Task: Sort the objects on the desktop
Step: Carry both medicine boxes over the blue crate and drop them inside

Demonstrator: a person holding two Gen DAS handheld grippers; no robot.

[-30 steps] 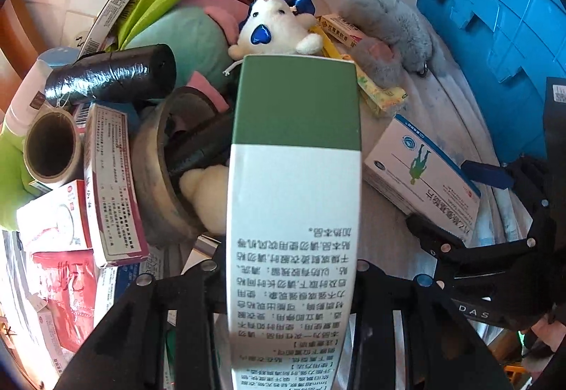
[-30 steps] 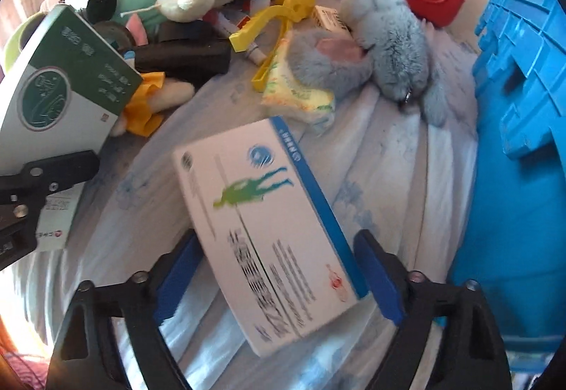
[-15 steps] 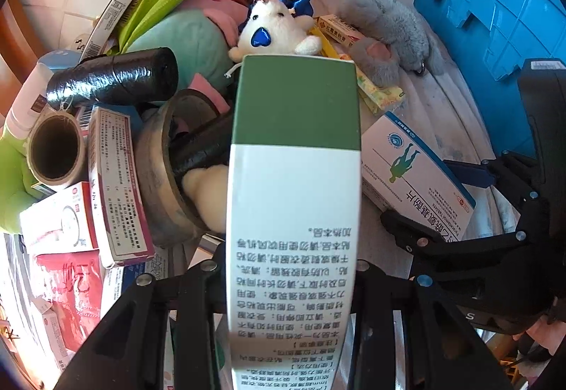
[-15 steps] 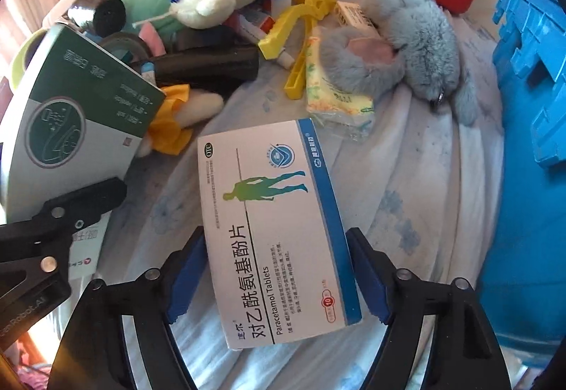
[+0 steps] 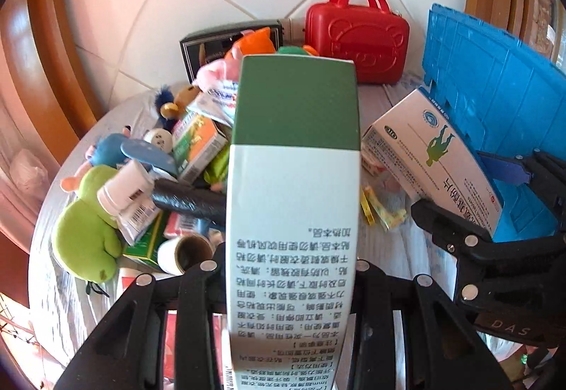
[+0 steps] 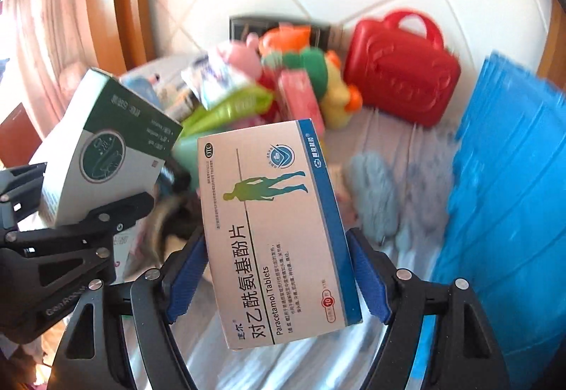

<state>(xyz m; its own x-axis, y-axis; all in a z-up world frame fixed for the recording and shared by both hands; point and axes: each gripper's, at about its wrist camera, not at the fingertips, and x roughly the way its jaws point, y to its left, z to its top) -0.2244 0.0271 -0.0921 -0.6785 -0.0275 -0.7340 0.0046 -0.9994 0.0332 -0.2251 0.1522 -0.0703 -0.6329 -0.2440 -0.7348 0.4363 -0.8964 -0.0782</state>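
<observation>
**Both boxes lifted, blue crate at three o'clock**

Now the right claw [image 6: 277, 278] pinches the paracetamol tablet box [image 6: 274, 227] across its width, long axis pointing away to twelve o'clock. The ribbed blue crate [image 6: 506, 213] lies at three o'clock, nearer this hand. The left claw [image 5: 283, 280] clamps a smooth green-and-white carton [image 5: 293, 184], above the cluttered desk [image 5: 406, 248].

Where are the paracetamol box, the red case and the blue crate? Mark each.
paracetamol box [image 6: 279, 234], right wrist view, on its printed front face.
red case [image 5: 357, 43], left wrist view, on its embossed front.
blue crate [image 5: 495, 96], left wrist view, on its ribbed wall.
</observation>
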